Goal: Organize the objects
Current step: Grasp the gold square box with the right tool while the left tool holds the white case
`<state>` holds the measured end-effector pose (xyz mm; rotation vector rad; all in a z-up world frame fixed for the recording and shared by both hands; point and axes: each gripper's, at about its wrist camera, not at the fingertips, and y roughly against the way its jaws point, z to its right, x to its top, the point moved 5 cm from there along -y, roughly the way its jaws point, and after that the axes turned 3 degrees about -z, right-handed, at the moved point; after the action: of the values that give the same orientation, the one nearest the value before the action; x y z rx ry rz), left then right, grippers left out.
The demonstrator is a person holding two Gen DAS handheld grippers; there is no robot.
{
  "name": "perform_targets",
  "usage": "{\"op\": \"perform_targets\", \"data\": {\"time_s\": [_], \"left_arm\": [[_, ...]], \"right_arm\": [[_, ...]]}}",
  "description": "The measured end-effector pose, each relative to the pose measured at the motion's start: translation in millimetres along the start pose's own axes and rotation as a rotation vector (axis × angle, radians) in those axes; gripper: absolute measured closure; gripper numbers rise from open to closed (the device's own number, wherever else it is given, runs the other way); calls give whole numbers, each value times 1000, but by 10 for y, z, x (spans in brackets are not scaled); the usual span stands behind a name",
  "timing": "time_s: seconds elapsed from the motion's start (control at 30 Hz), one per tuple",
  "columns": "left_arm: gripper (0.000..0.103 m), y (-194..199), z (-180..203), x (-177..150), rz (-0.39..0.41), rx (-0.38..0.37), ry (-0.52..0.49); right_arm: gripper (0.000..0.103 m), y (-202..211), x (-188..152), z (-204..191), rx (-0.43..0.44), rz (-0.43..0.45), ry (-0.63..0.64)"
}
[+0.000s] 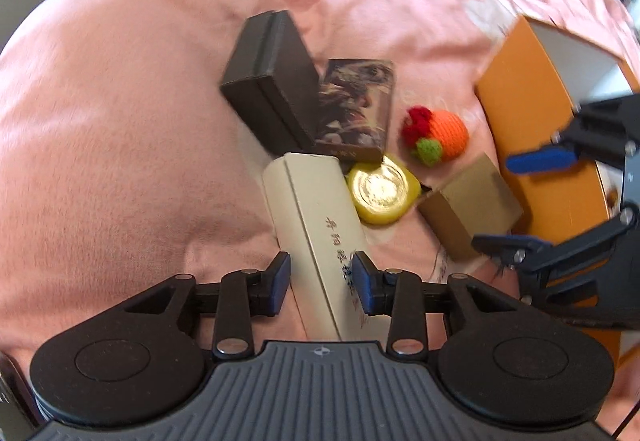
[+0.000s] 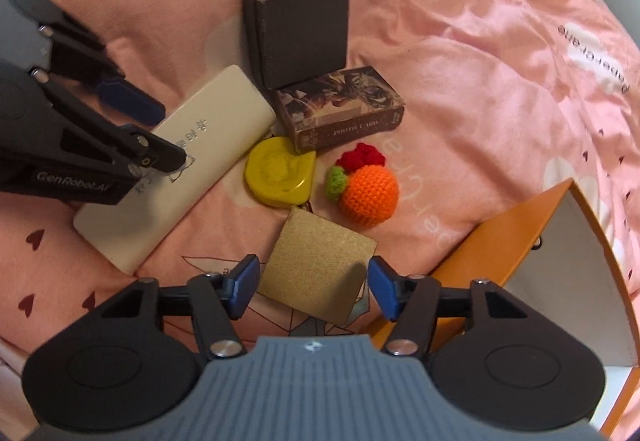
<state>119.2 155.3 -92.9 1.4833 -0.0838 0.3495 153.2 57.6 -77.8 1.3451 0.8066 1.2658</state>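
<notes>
The left gripper (image 1: 321, 277) points down at a pink bedspread (image 1: 120, 121), jaws partly open astride a long cream box (image 1: 316, 225) without pressing it; past it lie a yellow tin (image 1: 382, 189), a dark grey box (image 1: 272, 81) and a crocheted orange (image 1: 440, 135). From the right wrist, the right gripper (image 2: 313, 287) stands open either side of a gold square box (image 2: 316, 265), clear of it, beside an orange storage box (image 2: 500, 241).

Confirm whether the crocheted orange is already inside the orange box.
No: the crocheted orange lies on the pink bedding, outside the orange box.
</notes>
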Motion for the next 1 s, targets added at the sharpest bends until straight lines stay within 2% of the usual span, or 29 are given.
{"op": "perform_targets", "data": {"time_s": [0.1, 0.17, 0.23, 0.37, 0.6, 0.73, 0.77, 0.83, 0.93, 1.0], "left_arm": [[49, -12, 67, 27, 16, 28, 31], [38, -12, 165, 9, 29, 73, 6], [34, -49, 270, -14, 30, 126, -39], [32, -174, 394, -57, 18, 231, -105], [24, -336, 429, -44, 20, 297, -107], [24, -385, 404, -34, 30, 308, -94], [28, -387, 400, -31, 32, 306, -91], [29, -372, 387, -36, 42, 291, -88], [30, -319, 371, -55, 62, 259, -100], [30, -270, 362, -75, 67, 220, -122]], "right_arm": [[41, -46, 51, 18, -4, -23, -5], [41, -81, 65, 13, 18, -44, 1], [41, -120, 63, 17, 42, -66, 19], [40, -179, 60, 28, 56, -84, 45], [35, -268, 28, 26, 35, -91, 109], [32, -303, 34, 53, 25, -80, 112], [31, -314, 39, 50, 20, -79, 113], [31, -318, 52, 46, 14, -75, 114], [40, -288, 56, 61, 9, -58, 100], [54, -223, 58, 70, 15, -47, 102]]}}
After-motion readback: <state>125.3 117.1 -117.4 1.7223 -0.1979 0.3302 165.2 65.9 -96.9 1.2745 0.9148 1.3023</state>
